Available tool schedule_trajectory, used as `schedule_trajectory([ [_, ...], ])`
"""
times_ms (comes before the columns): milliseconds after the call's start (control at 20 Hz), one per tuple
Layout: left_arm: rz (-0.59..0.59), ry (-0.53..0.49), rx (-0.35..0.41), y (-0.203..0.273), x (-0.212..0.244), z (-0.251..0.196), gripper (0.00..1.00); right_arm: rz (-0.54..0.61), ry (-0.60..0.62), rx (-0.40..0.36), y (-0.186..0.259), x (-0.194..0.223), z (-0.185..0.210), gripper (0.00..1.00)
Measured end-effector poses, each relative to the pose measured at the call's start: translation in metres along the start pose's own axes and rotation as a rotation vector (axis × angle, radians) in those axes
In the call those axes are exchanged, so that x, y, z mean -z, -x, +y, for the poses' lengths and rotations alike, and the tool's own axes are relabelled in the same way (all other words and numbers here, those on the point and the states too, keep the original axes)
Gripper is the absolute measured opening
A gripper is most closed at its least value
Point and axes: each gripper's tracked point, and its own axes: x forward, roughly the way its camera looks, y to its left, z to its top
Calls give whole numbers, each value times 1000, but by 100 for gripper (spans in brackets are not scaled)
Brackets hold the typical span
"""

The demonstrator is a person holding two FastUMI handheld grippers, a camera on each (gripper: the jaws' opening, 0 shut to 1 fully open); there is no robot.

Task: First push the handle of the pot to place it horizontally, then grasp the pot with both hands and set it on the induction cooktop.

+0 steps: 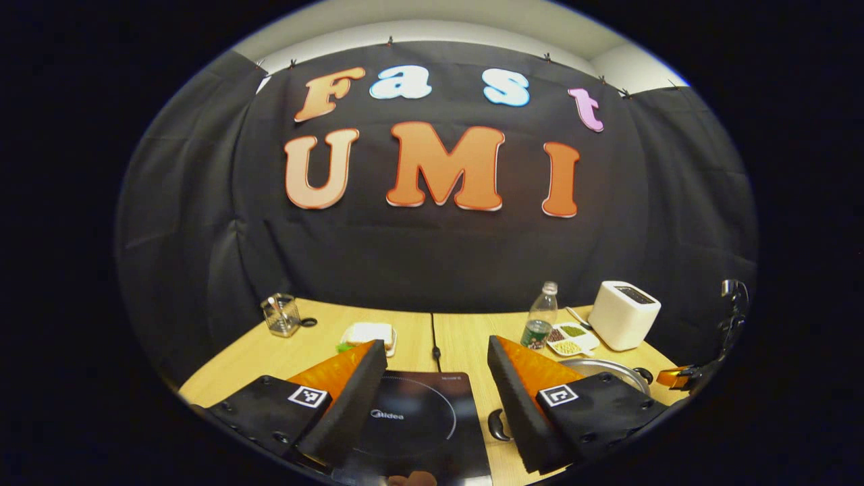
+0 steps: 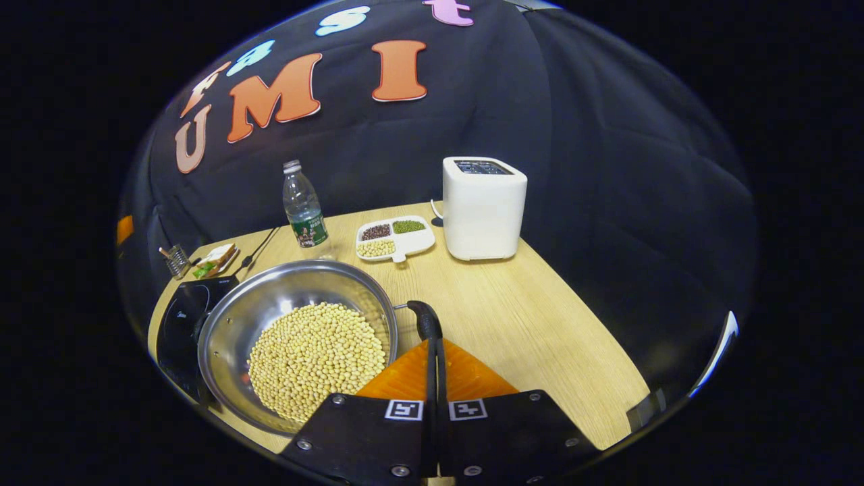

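A steel pot point(image 2: 223, 324) full of soybeans point(image 2: 314, 358) stands on the wooden table, just right of the black induction cooktop point(image 2: 179, 320). Its black side handle point(image 2: 426, 319) points toward my right gripper point(image 2: 433, 347), which is shut with its fingertips right at the handle's end and nothing between them. In the left gripper view my left gripper point(image 1: 437, 345) is open and hangs above the cooktop point(image 1: 418, 418). The pot point(image 1: 607, 370) sits to its right, partly hidden by the right finger, with its other black handle point(image 1: 498, 425) by that finger.
At the back stand a white box-shaped appliance point(image 2: 482, 209), a water bottle point(image 2: 304, 206) and a divided dish of beans point(image 2: 395, 239). A sandwich plate point(image 1: 368, 334) and a glass holder point(image 1: 280, 314) sit at the back left. A cable point(image 1: 435, 351) runs along the table seam.
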Motion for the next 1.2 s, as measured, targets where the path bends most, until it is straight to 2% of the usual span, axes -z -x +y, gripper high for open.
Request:
schedule_trajectory([
  [350, 141, 16, 52, -15, 72, -33, 99, -27, 41, -21, -3, -7, 5, 4],
  [550, 181, -4, 69, -20, 93, -47, 99, -32, 47, -20, -7, -9, 5, 18],
  [600, 187, -10, 68, -22, 98, -49, 99, -33, 44, -19, -8, -10, 5, 18],
  [650, 197, -14, 69, -25, 104, -51, 98, -34, 43, -20, -10, -10, 5, 34],
  [800, 237, -20, 70, -29, 122, -57, 99, -33, 49, -29, -14, -10, 8, 62],
  [850, 247, -28, 67, -32, 127, -58, 99, -30, 55, -34, -16, -9, 9, 69],
  [1050, 282, -42, 71, -37, 142, -66, 99, -5, 89, -38, -30, -2, 14, 80],
  [1200, 305, -41, 75, -41, 151, -71, 99, 23, 81, -40, -46, 2, 16, 83],
])
